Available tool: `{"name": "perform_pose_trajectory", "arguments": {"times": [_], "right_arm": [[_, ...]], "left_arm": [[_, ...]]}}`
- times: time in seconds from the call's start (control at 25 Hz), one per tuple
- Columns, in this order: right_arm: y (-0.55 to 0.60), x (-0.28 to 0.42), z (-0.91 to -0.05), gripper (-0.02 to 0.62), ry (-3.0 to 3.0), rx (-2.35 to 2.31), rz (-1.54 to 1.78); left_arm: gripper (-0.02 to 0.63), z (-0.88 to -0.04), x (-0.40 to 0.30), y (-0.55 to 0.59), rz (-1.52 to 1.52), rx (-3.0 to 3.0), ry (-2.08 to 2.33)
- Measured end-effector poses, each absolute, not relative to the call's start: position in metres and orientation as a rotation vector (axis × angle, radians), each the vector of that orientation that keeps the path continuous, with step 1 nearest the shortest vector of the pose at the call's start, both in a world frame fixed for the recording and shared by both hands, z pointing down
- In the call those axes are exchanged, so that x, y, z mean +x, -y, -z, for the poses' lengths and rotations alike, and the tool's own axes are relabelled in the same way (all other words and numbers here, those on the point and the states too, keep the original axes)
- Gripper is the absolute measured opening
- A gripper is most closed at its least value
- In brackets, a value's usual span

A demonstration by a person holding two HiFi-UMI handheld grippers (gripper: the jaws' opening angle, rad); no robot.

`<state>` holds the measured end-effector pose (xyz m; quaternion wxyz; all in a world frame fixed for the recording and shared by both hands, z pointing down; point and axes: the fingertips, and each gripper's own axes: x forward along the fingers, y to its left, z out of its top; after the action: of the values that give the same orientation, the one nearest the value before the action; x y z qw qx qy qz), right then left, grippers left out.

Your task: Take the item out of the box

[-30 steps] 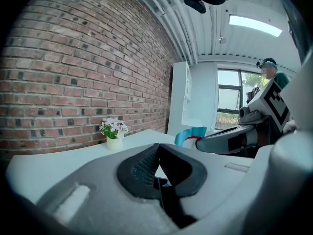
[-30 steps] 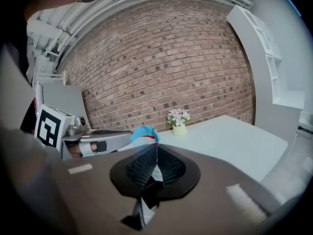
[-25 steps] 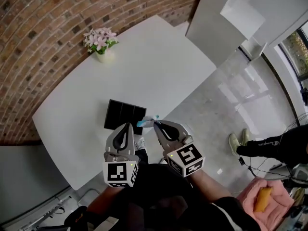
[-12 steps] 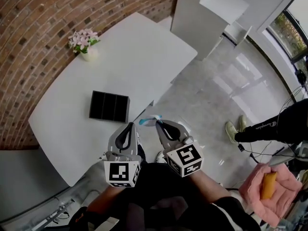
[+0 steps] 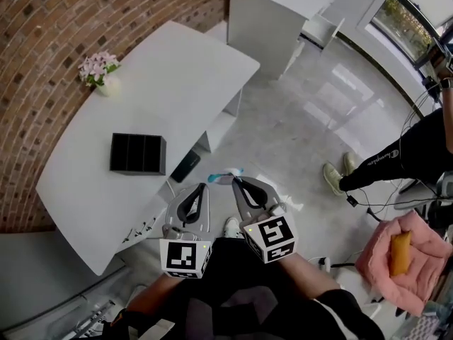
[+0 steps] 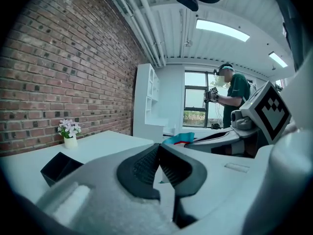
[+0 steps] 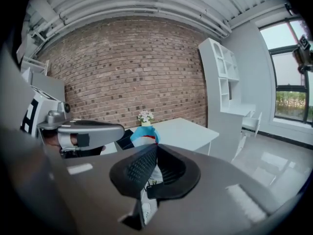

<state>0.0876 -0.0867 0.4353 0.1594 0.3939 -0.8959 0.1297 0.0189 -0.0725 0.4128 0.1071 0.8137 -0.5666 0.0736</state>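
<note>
The black box with three compartments lies on the white table, well to the left of both grippers; it also shows in the left gripper view, box. My right gripper is shut on a small blue and white packet, held over the floor, off the table's edge. In the right gripper view the packet sticks up past the gripper. My left gripper hangs beside it, shut and empty, its gripper pads meeting at the tips.
A small vase of pink flowers stands at the table's far end by the brick wall. A white shelf unit rises behind the table. A person stands at the right, near a pink cushion. A dark object lies below the table's edge.
Both grippers have drawn back from the table and now hang over the floor. The box and table have slid left and farther away. The right gripper still grips the packet.
</note>
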Motion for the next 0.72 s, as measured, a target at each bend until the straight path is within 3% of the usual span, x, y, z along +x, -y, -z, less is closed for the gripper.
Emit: {"name": "perform_pose_trajectory", "arguments": {"times": [0.72], "right_arm": [[0.064,0.153,-0.436,0.003,2.477,1.334,-0.400]], "left_arm": [[0.004,-0.419,0.058,0.058,-0.307,2.471,1.587]]}}
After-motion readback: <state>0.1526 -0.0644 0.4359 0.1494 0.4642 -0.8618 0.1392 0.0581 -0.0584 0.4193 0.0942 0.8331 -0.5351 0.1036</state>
